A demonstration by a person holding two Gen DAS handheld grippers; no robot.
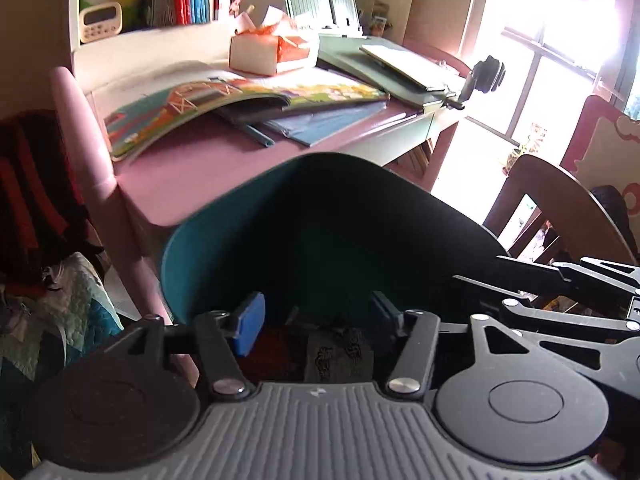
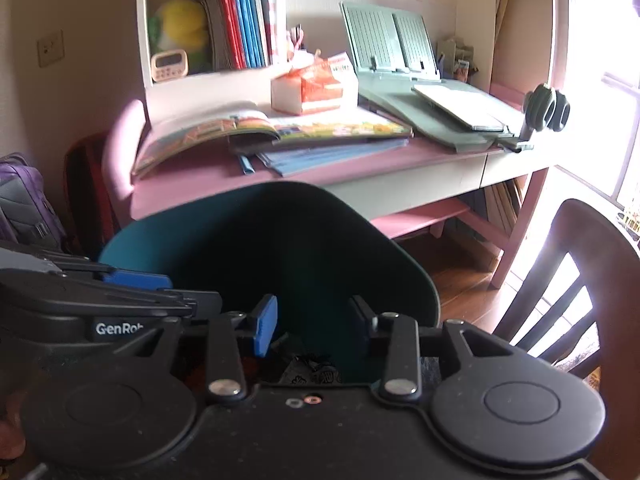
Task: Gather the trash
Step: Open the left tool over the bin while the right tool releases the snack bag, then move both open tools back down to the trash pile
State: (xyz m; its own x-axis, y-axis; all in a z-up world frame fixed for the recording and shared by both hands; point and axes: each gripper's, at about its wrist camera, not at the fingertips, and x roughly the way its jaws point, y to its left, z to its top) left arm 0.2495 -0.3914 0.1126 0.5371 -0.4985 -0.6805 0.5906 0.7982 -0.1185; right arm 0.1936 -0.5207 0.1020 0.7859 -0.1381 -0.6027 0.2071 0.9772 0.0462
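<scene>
A teal trash bin point(image 1: 240, 232) stands below both grippers, its dark mouth filling the middle of each view; it also shows in the right wrist view point(image 2: 168, 224). Crumpled dark wrappers point(image 1: 340, 354) lie inside it, also seen in the right wrist view point(image 2: 312, 372). My left gripper point(image 1: 316, 320) is open and empty over the bin's mouth. My right gripper point(image 2: 316, 324) is open and empty over the same bin, just right of the left one. An orange and white carton point(image 1: 272, 50) with torn paper sits on the pink desk point(image 1: 192, 168).
An open picture book point(image 1: 208, 100), blue folders point(image 1: 320, 122) and a green book stand point(image 1: 384, 68) lie on the desk. A brown wooden chair point(image 2: 580, 280) stands at the right. A pink chair back point(image 1: 88, 136) and bags are at the left.
</scene>
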